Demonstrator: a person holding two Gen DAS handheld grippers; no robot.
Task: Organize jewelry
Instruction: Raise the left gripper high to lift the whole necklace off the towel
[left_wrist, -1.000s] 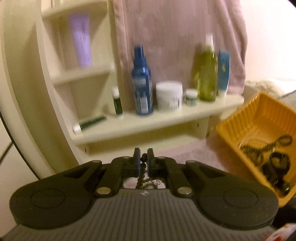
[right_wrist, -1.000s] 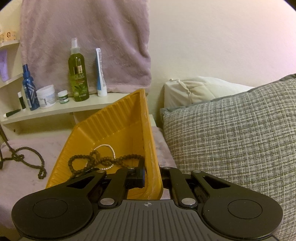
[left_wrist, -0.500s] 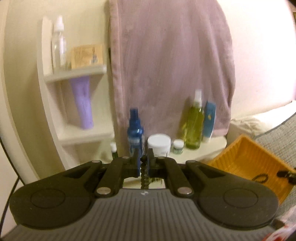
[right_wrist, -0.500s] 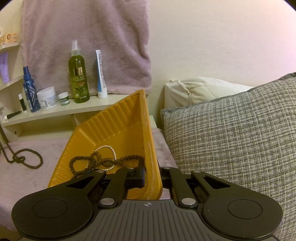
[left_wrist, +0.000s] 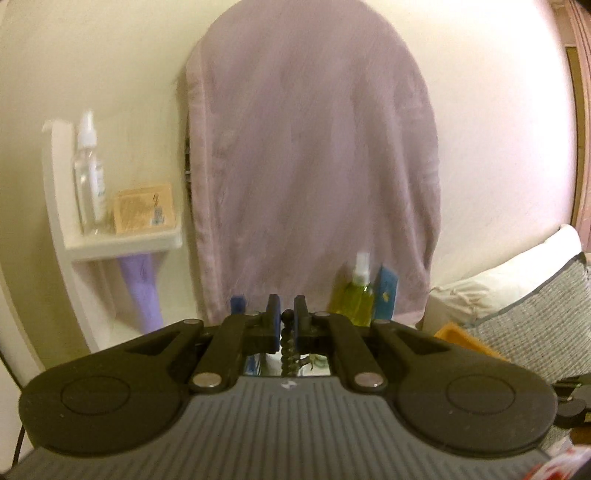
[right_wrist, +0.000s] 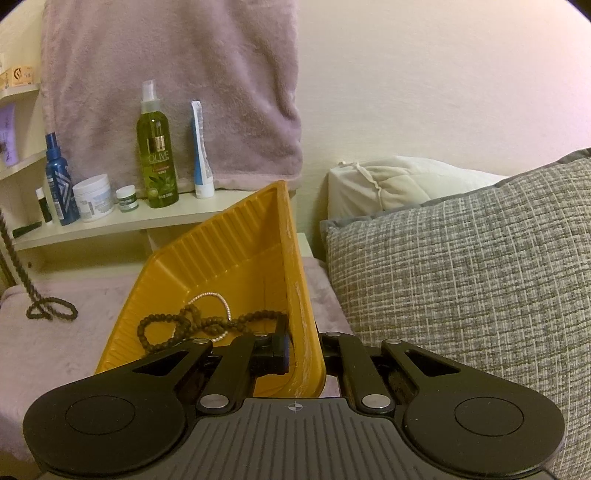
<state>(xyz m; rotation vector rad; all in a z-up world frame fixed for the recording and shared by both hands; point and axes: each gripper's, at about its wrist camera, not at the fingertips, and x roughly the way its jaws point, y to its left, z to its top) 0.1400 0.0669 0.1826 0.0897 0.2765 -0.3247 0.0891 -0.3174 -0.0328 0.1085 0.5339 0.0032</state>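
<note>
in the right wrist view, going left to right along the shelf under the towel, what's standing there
small dark-capped tube → blue spray bottle → white jar → small green-labelled jar → olive spray bottle → blue and white tube

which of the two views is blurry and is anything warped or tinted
Left wrist view: smeared by motion, so the towel and clear spray bottle look soft, with walls bowed by the fisheye. Right wrist view: sharp, the olive bottle label legible, edges curved. Both carry a warm yellowish cast.
</note>
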